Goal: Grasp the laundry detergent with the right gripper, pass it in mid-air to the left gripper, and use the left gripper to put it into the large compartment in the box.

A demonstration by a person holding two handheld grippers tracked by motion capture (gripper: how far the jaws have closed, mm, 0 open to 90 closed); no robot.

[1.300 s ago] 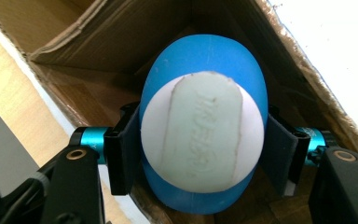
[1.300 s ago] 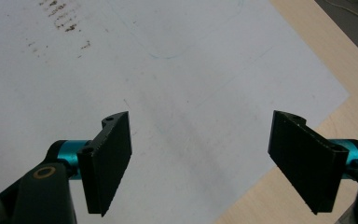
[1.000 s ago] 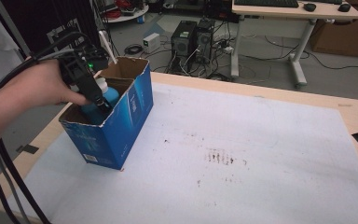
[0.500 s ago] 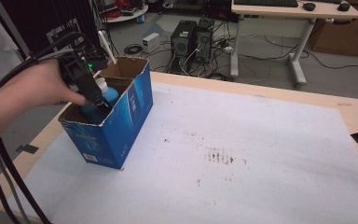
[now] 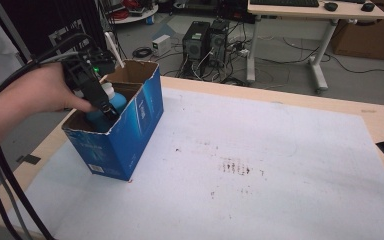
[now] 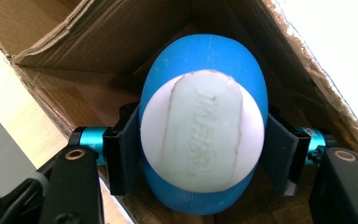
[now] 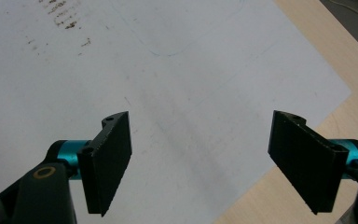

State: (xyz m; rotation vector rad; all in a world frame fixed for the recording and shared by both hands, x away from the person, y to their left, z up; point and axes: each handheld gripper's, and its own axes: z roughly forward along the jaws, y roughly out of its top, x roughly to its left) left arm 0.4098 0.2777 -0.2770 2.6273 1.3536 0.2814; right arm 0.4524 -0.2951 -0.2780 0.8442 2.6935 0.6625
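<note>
Covering most of a pale wooden table (image 5: 300, 102), white paper sheet (image 5: 260, 170), smudged with dark specks near its middle. Standing at the table's left edge, toward the far left corner, open-topped blue cardboard box (image 5: 125, 135) with brown inner walls and a ragged rim. Held upright inside that box, close to its near left wall, rounded blue plastic bottle with a white oval cap (image 6: 203, 135); blue body and white cap visible above the box rim in the high view (image 5: 109, 100). Reaching down into the box from the left, person's left hand (image 5: 45, 92) carrying the black left gripper (image 6: 200, 154), jaws clamped on the bottle's two sides just below the cap. Hovering over the sheet's corner by the table's right edge, black right gripper (image 7: 212, 158) with teal fittings, jaws spread wide apart and holding nothing.
</note>
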